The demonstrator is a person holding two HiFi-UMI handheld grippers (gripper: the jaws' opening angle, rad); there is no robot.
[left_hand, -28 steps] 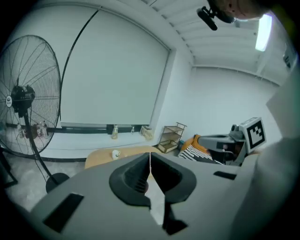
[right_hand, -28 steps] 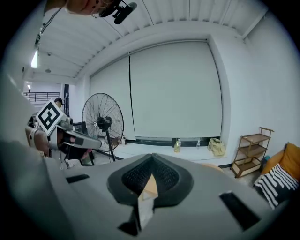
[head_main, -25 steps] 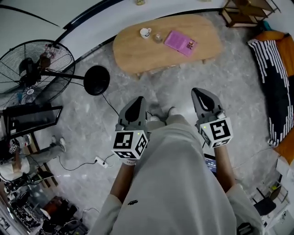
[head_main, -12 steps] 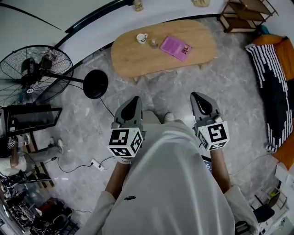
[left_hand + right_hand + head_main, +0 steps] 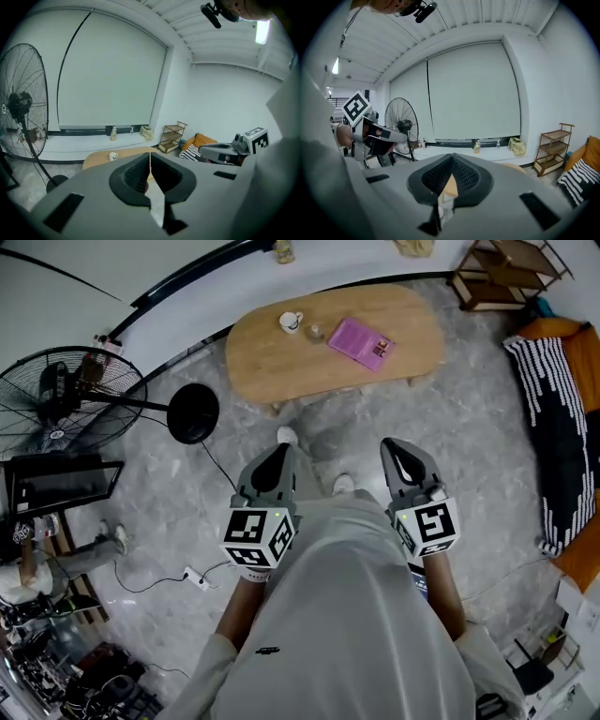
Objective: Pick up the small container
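A small clear container (image 5: 316, 331) stands on the oval wooden table (image 5: 281, 367) at the far side of the floor, between a white cup (image 5: 291, 322) and a pink book (image 5: 360, 341). My left gripper (image 5: 280, 448) and right gripper (image 5: 393, 446) are held side by side over the grey floor, well short of the table, and both point toward it. Each is shut with nothing between its jaws. In the left gripper view the gripper (image 5: 150, 157) hides most of the table; only the cup (image 5: 113, 156) shows. The right gripper (image 5: 451, 157) shows a sliver of tabletop through its jaws.
A large standing fan (image 5: 70, 395) with a round black base (image 5: 194, 409) is to the left of the table. A striped cushion (image 5: 553, 418) lies at the right, and a wooden shelf (image 5: 502, 268) stands at the back right. A cable and power strip (image 5: 195, 574) cross the floor at the left.
Both grippers have shifted slightly forward with the person, whose foot now shows stepping toward the table. The jaws have stayed shut.
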